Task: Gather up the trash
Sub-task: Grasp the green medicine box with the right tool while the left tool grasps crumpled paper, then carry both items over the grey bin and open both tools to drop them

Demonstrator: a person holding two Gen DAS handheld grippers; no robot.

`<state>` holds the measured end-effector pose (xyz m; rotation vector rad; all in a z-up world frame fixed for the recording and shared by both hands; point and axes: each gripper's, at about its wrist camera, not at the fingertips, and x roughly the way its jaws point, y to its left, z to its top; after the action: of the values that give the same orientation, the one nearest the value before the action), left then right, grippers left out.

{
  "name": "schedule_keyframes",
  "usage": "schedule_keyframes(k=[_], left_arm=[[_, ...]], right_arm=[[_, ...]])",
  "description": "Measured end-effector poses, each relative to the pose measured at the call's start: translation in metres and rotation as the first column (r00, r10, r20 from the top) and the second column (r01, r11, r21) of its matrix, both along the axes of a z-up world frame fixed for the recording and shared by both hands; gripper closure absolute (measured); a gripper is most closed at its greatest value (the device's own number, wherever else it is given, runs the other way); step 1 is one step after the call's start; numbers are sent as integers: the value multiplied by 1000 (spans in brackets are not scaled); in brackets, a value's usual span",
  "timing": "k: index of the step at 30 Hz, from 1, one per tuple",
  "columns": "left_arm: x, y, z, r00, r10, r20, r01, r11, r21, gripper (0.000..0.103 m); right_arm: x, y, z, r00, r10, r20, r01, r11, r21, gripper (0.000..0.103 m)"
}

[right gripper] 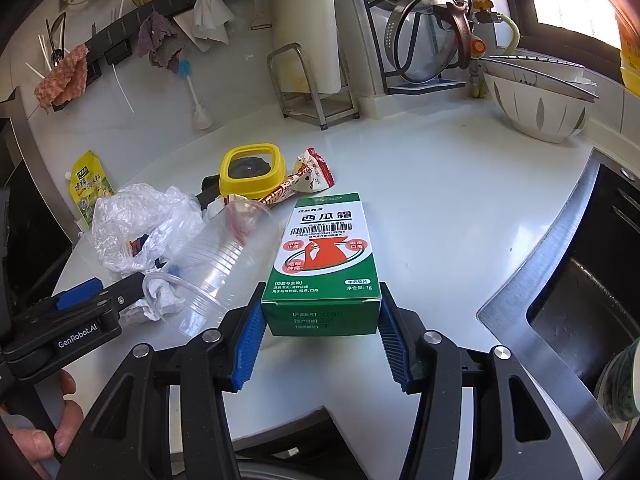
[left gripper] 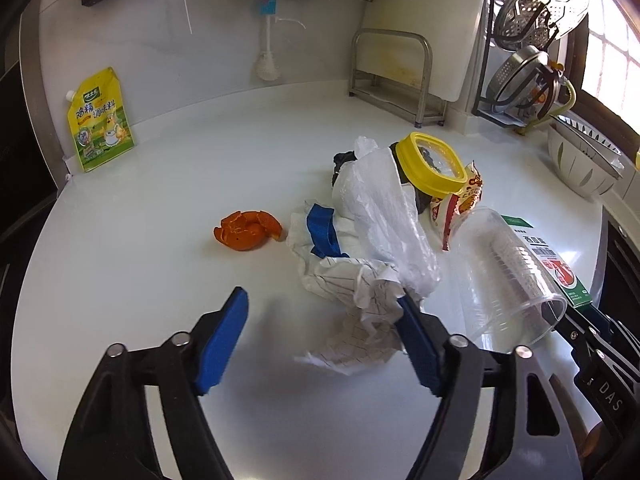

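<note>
My left gripper (left gripper: 320,304) hovers over the white counter (left gripper: 160,240) with its jaws apart. Its right fingertip touches a crumpled white grid-lined paper (left gripper: 360,300), while the left pad stands clear of it. Behind the paper lie a clear plastic bag (left gripper: 384,216), an orange peel (left gripper: 246,234), a yellow-lidded container (left gripper: 434,164) and a red snack wrapper (left gripper: 460,204). A clear plastic cup (right gripper: 216,256) lies on its side beside the pile. My right gripper (right gripper: 322,300) is shut on the near end of a green and white medicine box (right gripper: 324,248).
A yellow seasoning pouch (left gripper: 102,120) leans on the back wall. A metal stand (right gripper: 312,84), a rack of pot lids (right gripper: 424,40) and a white bowl (right gripper: 536,108) line the back. A steel sink (right gripper: 580,280) drops off at the right. A hand (right gripper: 60,420) holds the left gripper (right gripper: 116,288).
</note>
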<state>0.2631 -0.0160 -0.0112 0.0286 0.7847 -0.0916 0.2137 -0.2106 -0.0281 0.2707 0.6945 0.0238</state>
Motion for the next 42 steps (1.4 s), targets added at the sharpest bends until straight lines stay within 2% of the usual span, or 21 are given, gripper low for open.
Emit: schedule_keyframes(k=[2, 4, 5, 6, 13, 22, 31, 42], left_arm=[[-2, -2, 0, 1000, -19, 2, 19, 1000, -7, 65], [-3, -3, 1, 999, -33, 6, 33, 999, -14, 74], [-4, -4, 2, 999, -38, 8, 38, 999, -15, 84], [-6, -4, 2, 999, -45, 7, 45, 999, -20, 85], [-19, 2, 9, 999, -50, 22, 51, 998, -37, 86], [-49, 13, 27, 997, -43, 60, 45, 999, -21, 86], [-93, 4, 26, 994, -88, 64, 88, 996, 1, 86], [-140, -12, 27, 988, -143, 61, 143, 990, 1, 86]], right_arm=[[-1, 0, 0, 1000, -1, 0, 1, 1000, 1, 52], [-3, -1, 0, 1000, -3, 0, 3, 1000, 2, 52], [-4, -1, 1, 1000, -4, 1, 4, 1000, 1, 52], [-5, -2, 1, 1000, -5, 2, 5, 1000, 1, 52], [-14, -8, 6, 1000, -23, 14, 23, 1000, -7, 52], [-38, -18, 17, 998, -51, 33, 52, 998, -44, 53], [-79, -20, 23, 996, -72, 45, 76, 993, -94, 53], [-123, -16, 28, 996, -72, 48, 76, 993, -96, 53]])
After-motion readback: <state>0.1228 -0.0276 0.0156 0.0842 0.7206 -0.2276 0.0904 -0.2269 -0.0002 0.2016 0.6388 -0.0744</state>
